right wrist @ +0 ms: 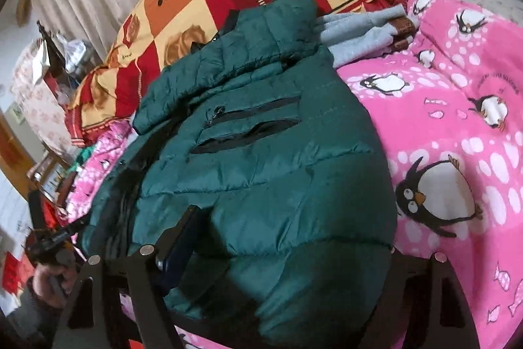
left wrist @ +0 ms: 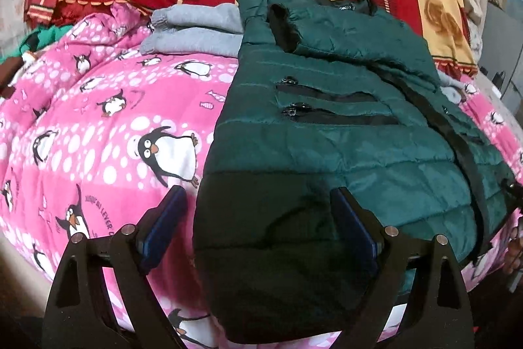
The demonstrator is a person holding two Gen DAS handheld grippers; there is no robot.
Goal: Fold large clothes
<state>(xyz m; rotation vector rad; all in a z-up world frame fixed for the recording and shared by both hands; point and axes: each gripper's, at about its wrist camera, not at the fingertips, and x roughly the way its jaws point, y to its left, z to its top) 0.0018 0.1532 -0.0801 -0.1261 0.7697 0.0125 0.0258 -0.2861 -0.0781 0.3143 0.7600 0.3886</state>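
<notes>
Item: dark green quilted puffer jacket (left wrist: 327,126), lying on a pink penguin-print fleece blanket (left wrist: 98,133) on the bed, hem under both grippers.

Orientation: long axis runs straight ahead of the grippers, collar at the far end.

Left gripper (left wrist: 261,224): spread, straddling the hem's corner, not pinching.

Right gripper (right wrist: 287,237): around the bulging hem; one finger hidden, grip cannot be told.

Risk: slick, puffy fabric may slide out; uneven lifting would skew the fold.
</notes>
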